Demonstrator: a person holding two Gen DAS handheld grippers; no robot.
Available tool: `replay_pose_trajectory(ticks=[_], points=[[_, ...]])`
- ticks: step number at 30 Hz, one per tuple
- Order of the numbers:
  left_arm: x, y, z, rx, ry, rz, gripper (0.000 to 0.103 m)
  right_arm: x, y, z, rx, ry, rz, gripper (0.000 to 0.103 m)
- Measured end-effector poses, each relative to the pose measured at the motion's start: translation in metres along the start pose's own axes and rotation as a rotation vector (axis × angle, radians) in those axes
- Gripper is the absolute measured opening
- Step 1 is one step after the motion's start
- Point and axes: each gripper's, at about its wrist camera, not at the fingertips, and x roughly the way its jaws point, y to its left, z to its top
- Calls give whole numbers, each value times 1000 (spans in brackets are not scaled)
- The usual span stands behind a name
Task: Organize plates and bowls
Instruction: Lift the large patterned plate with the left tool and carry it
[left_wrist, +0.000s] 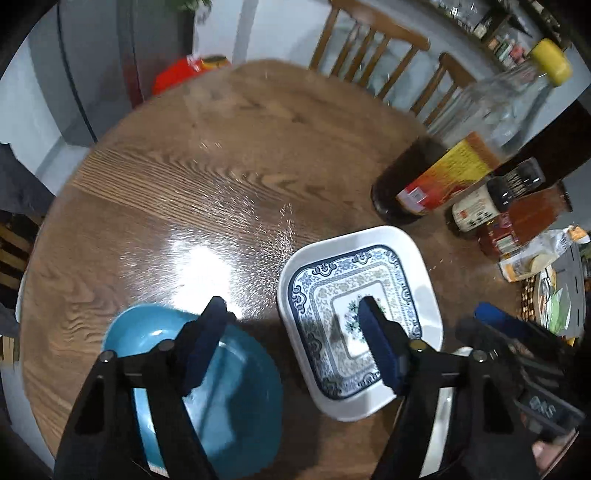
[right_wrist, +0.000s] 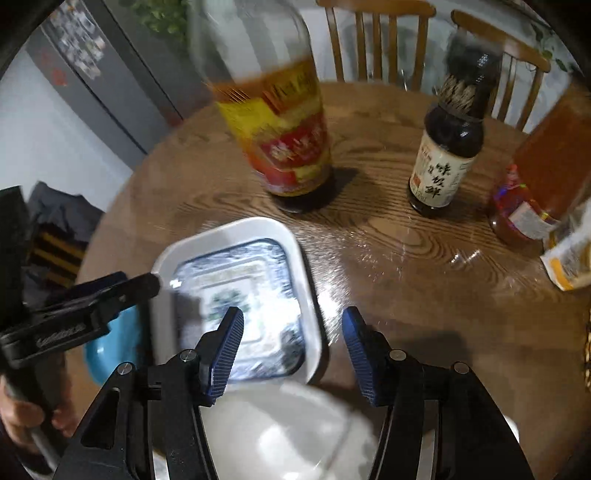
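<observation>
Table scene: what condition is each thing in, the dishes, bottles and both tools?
Left tool: open, holding nothing.
Right tool: open, holding nothing.
Patterned square plate: flat on table, empty.
Blue plate: flat, empty.
White dish: empty, blurred.
Sauce bottles: upright.

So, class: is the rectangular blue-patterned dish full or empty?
Empty: the rectangular blue-patterned dish shows its whole painted floor, no food on it.

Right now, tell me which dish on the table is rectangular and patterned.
The white dish with the blue floral border, lying between the teal plate and the bottles. The teal plate is plain and round; the white bowl is plain too.
</observation>
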Motion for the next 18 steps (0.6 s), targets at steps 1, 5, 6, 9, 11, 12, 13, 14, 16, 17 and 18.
replay_pose_trajectory(ticks=[1,5,6,9,11,12,13,14,16,17,18], points=[[4,-1,1,6,15,9,68,7,-1,3,-5,18,-2,56],[21,-2,1,14,77,2,47,30,-1,4,-19,72,2,55],[23,-3,2,18,89,-9,39,33,0,4,-28,74,-5,47],[29,-8,1,47,100,13,27,39,5,0,-46,87,-8,21],[32,-10,0,45,91,20,23,39,9,-1,-67,79,-37,17],[32,-11,0,41,81,20,21,38,12,-2,-73,76,-51,13],[32,-11,0,33,74,22,19,38,13,-3,-80,70,-66,13],[31,-10,0,30,68,24,18,35,14,-5,-78,52,-64,12],[27,-8,-1,26,50,24,14,28,9,-2,-55,17,-43,12],[22,-7,-1,22,34,14,13,21,10,-3,-50,-2,-30,12],[15,-4,-3,17,20,2,12,15,8,-4,-52,-16,-21,11]])
